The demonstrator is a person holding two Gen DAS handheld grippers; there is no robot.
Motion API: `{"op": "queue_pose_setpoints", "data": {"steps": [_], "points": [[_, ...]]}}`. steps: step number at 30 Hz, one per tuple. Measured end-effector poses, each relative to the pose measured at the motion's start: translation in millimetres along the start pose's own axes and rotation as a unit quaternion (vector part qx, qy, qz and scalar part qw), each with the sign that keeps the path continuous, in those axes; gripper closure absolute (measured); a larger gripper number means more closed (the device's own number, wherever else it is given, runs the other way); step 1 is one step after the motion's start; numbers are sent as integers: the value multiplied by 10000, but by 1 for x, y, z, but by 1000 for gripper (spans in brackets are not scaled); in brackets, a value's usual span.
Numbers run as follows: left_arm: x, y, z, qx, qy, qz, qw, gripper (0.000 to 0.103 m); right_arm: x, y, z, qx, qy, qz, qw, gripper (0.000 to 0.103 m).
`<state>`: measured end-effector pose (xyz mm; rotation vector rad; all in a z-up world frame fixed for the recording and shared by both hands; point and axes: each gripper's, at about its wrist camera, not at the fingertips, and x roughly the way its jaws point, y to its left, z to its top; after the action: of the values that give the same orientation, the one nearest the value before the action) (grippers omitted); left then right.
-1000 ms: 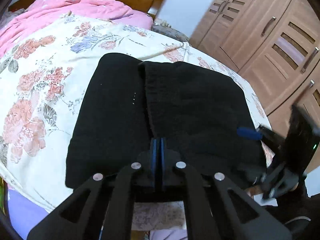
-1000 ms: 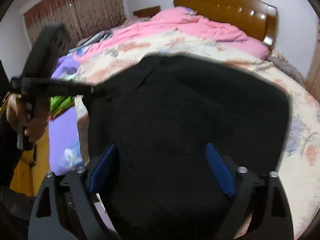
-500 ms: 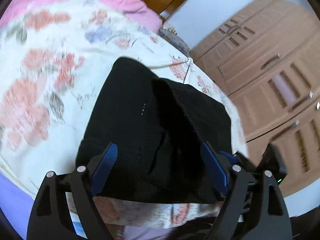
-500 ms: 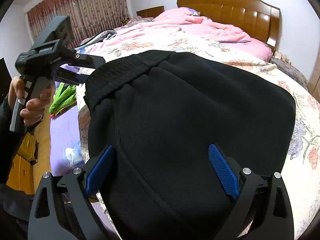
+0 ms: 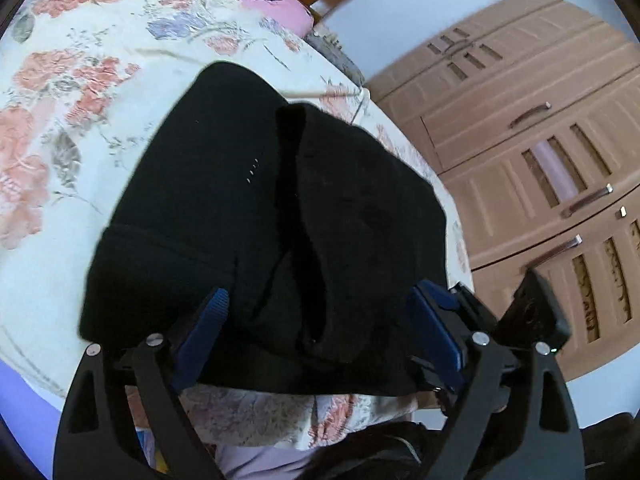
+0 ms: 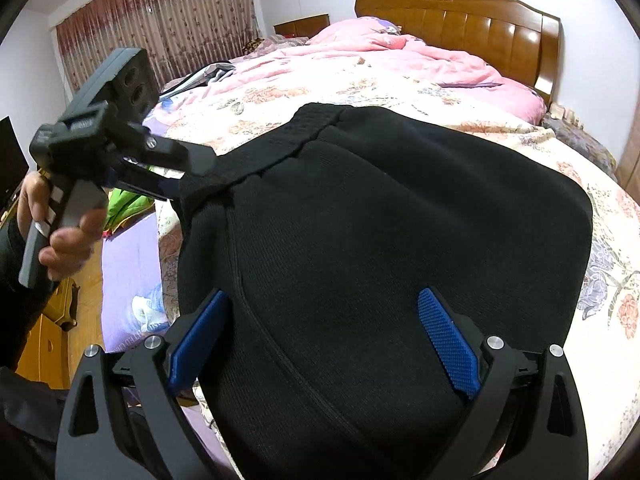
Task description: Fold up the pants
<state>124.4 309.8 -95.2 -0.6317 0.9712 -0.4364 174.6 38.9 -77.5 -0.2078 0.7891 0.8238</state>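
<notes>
Floral bedspread (image 5: 60,128) under folded black pants (image 5: 248,232) — near hem hidden; left gripper (image 5: 316,340) opening, right gripper (image 6: 324,344) spread.

matt black knit pants (image 6: 400,240); glossy wooden headboard (image 6: 472,24); floral cloth bedspread (image 5: 80,80)

left wrist: close, angled down, toward wardrobe (image 5: 532,152) | right wrist: toward headboard (image 6: 460,20) | shared: pants (image 5: 256,220)

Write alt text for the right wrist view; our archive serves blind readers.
Folded black pants lie on a floral bedspread, framed by the open right tool. At left, a hand holds the left tool, jaws opening, at the waistband.
</notes>
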Motion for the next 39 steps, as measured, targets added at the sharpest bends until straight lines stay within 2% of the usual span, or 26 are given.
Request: {"op": "queue_pose_setpoints", "data": {"steps": [2,3,4,7,11,13,17,19,21,22,24,25,27,28,31,32,33,35,36,39], "points": [[3,-7,-1,89,43,-115,9999,17,0,0,0,-3,-9,9,10000,8],[4,-11,-2,170,66,-91,9998,30,0,0,0,2,-20,23,10000,8],[9,-18,-3,313,145,60,9994,38,0,-1,0,10,-29,37,10000,8],[20,-22,-8,554,194,373,9976,38,0,-2,-1,22,-58,67,10000,8],[16,-13,-10,268,28,206,9994,38,-1,-1,-2,21,-94,81,9999,8],[18,-19,-12,394,-15,413,9984,43,0,-2,-2,21,-116,97,9999,8],[19,-48,-16,1110,-117,1022,9885,59,-1,-2,-3,15,-136,105,9999,7],[19,-64,-19,1523,-193,1435,9777,68,-3,-1,-3,10,-173,63,9998,8],[15,-74,-21,1676,-310,1575,9727,72,-16,-2,-4,-1,-262,-89,9996,11],[9,-80,-20,1710,-453,1583,9714,73,-24,-6,-6,62,-359,-155,9992,11],[-10,-87,-16,1581,-753,1319,9757,73,-51,-25,-16,411,-683,-393,9960,11],[-24,-92,-13,1517,-946,1093,9778,73,-62,-34,-21,601,-758,-510,9940,11],[-39,-101,-6,1533,-1084,950,9776,73,-83,-54,-35,1025,-817,-694,9889,11],[-43,-102,-2,1534,-1125,921,9774,73,-94,-58,-41,1100,-850,-588,9886,11],[-47,-106,15,1466,-1138,809,9793,74,-121,-33,-55,582,-1226,36,9907,11],[-49,-109,21,1438,-1153,714,9803,74,-121,-21,-59,449,-1232,139,9913,11],[-50,-112,26,1444,-1177,654,9803,74,-118,-14,-60,389,-1180,-26,9922,11],[-55,-120,34,1447,-1304,587,9791,74,-98,-2,-65,357,-856,-836,9922,11],[-60,-118,35,1419,-1344,574,9790,74,-84,0,-68,400,-648,-1015,9919,11],[-63,-113,45,1293,-1361,546,9807,74,-59,8,-71,419,-384,-1074,9926,11]]}}
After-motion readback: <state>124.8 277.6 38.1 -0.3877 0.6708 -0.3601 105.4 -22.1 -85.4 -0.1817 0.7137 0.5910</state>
